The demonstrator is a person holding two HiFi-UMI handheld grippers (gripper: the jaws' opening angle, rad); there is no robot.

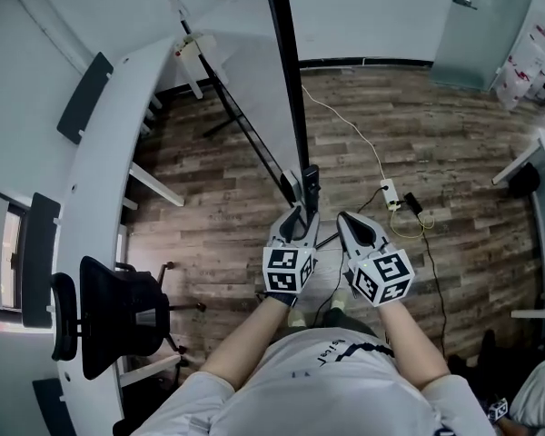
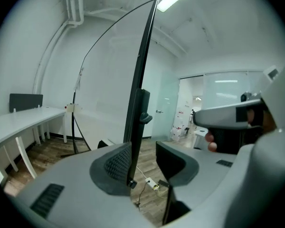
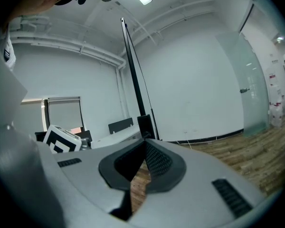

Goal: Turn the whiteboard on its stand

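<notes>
Two tools are up at the near edge of the whiteboard (image 2: pixel 114 80), which is upright on its stand (image 1: pixel 309 182) and shows almost edge-on, straight ahead of both tools. The left tool (image 1: pixel 298 212) is released: its jaws stand apart with the lower end of the board's dark frame between them. The frame lies close against the left pad (image 2: pixel 118 163), while the right pad (image 2: pixel 173 161) is clearly away from it, so nothing is gripped yet. The right tool (image 1: pixel 352 221) is clenched on nothing, its tips together, and it points at the frame from just to the right of the left tool. I think the step now is to take hold of this edge and swing the board. To do it well, I would first close the left tool fully and square on the frame, so that both pads press flat and the thin edge cannot slip out sideways. The knob (image 2: pixel 146 118) just above the left tool looks to me like the pivot, so the pull should go slowly along an arc about it. A straight push could tip or drag the whole stand. The right tool could lean on the frame beside the left one to share the load. A power strip (image 1: pixel 391 193) with cables lies on the floor (image 1: pixel 236 216) ahead and right of the right tool, so the stand's feet should keep away from it.
</notes>
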